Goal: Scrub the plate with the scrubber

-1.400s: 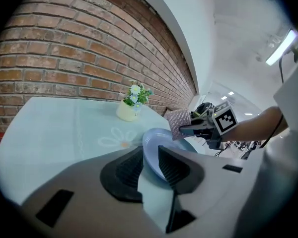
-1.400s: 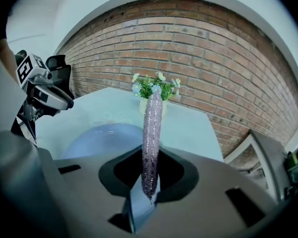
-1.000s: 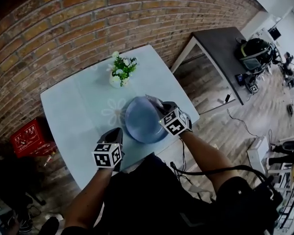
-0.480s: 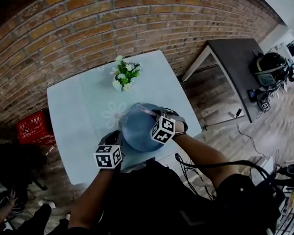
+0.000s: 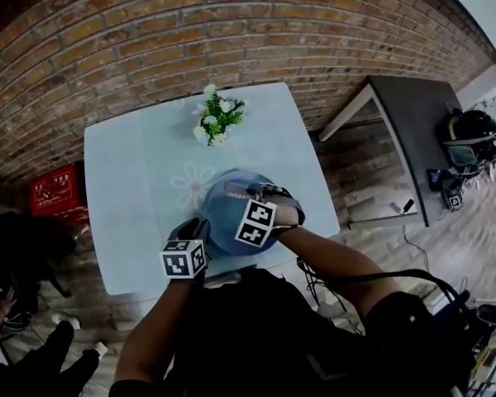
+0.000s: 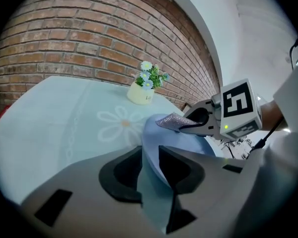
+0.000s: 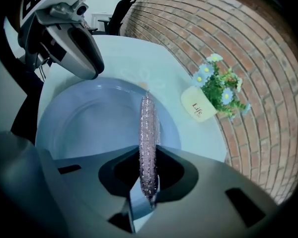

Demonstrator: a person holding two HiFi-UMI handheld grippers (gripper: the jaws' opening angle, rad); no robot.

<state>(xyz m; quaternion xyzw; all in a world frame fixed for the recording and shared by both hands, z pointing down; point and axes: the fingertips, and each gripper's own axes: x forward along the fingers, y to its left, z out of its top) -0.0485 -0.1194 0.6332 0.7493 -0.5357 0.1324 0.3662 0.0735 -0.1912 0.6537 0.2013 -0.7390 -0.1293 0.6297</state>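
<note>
Down on the counter (image 5: 124,188), head view first: the plate (image 5: 219,190) is a pale blue round one with a shallow well, sitting near the front edge of the light blue top. A small flower pot (image 5: 217,121) stands further back, by the brick wall. My left gripper (image 5: 200,228) is at the plate's near-left rim. My right gripper (image 5: 250,193) is over the plate with the scrubber (image 5: 234,190), a thin glittery silver sheet. From up here I honestly can't read either jaw gap, since the marker cubes and my hands cover most of it.

Left gripper view: the jaws have just been opening and now stand apart. The plate's rim (image 6: 161,135) runs between them, but nothing is clamped on it. Whether the rim brushes one pad, I can't tell. My own gripper body cuts off the plate's near part.

Right gripper view: the jaws are pinched tight on the scrubber (image 7: 148,138), seen edge-on and sticking out over the plate's well (image 7: 89,123). I can't make out whether its far end actually touches the plate. The left gripper (image 7: 87,68) shows at the far rim.
</note>
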